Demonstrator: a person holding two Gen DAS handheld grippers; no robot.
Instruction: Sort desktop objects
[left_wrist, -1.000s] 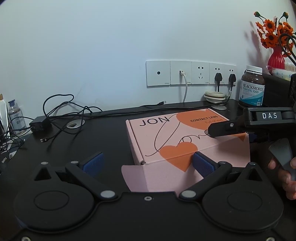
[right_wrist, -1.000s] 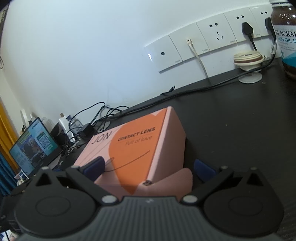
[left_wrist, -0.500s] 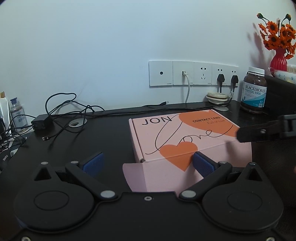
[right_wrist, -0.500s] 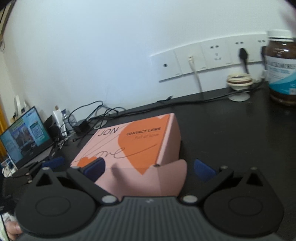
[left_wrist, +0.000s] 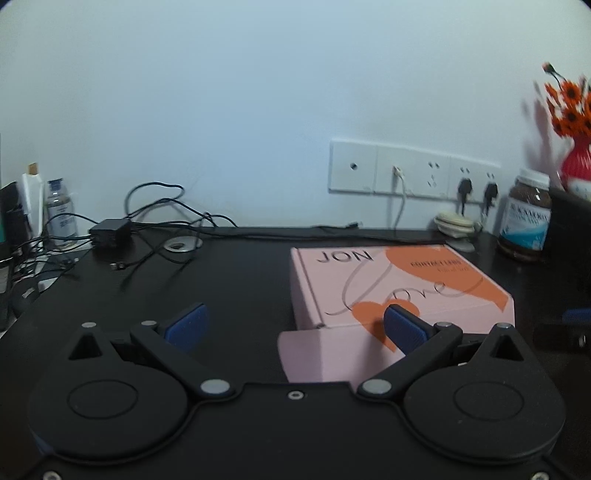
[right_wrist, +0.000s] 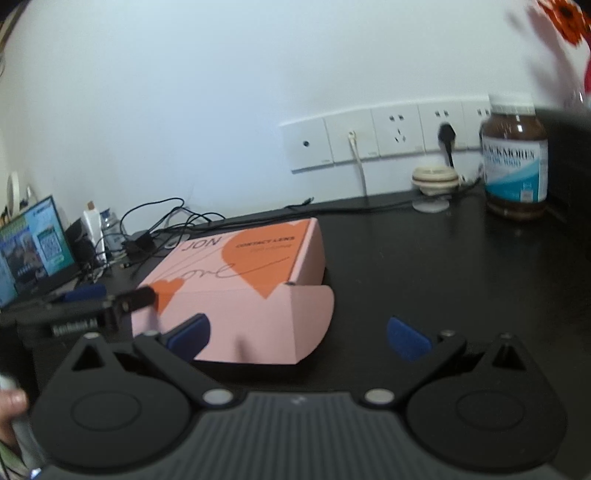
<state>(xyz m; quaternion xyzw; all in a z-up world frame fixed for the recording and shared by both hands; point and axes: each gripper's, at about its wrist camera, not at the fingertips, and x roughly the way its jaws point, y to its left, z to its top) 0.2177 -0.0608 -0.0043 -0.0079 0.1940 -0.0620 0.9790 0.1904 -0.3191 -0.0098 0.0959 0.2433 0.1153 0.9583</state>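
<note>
Both grippers have drawn back from the pink contact lens box (left_wrist: 399, 291) since a second ago, when the right one reached over its lid. On the black desk (left_wrist: 236, 273), tangled cables and a power adapter (left_wrist: 110, 229) lie far left. Left gripper (left_wrist: 295, 325) hovers with fingers spread wide, holding nothing; the box sits closed, front flap hanging out. Right gripper (right_wrist: 299, 336) is likewise spread, empty, facing the box's front. A Blackmores fish oil jar (right_wrist: 515, 162) stands far right.

Flowers (left_wrist: 567, 105) blurred; vase (left_wrist: 576, 168) edge-cut (right).
</note>
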